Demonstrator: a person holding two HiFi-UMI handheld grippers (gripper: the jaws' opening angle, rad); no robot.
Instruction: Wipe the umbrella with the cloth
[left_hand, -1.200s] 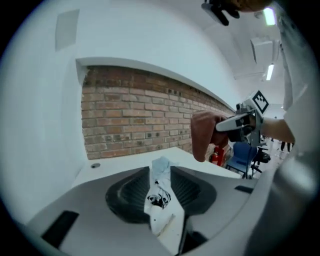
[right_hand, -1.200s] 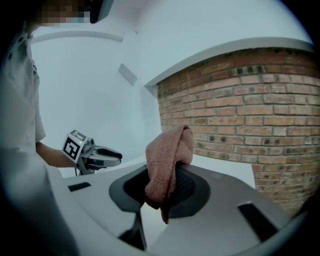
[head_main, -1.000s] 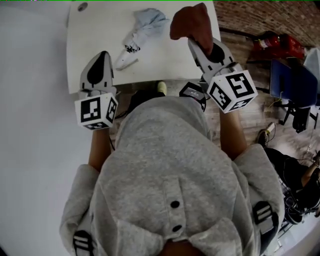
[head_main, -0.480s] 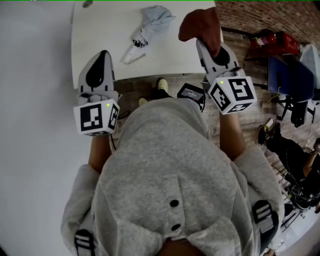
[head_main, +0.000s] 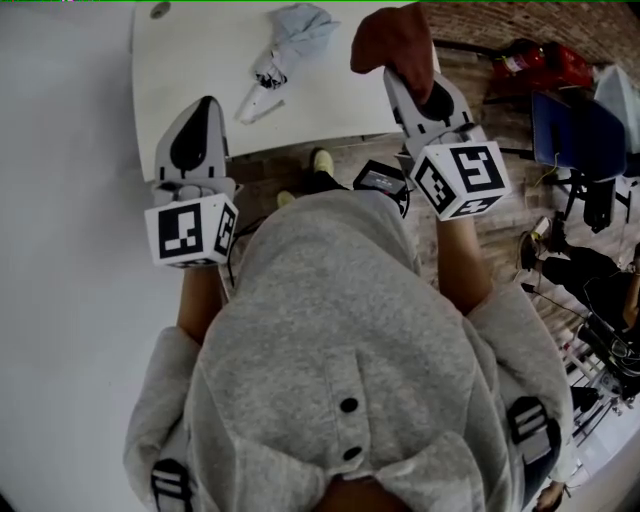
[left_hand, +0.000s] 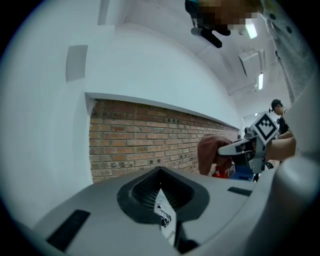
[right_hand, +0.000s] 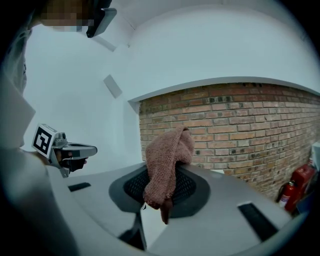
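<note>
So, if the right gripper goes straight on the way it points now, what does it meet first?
Probably nothing near: the right gripper, shut on the cloth, aims at the brick wall, which looks far off.

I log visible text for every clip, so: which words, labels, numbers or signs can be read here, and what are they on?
Readable text: none.
Left gripper's white marker cube and right gripper's white marker cube: black square patterns, no letters.
Folded pale blue fabric umbrella: a dark print, too small to read.
Red metal fire extinguisher: any label too blurred to read.
</note>
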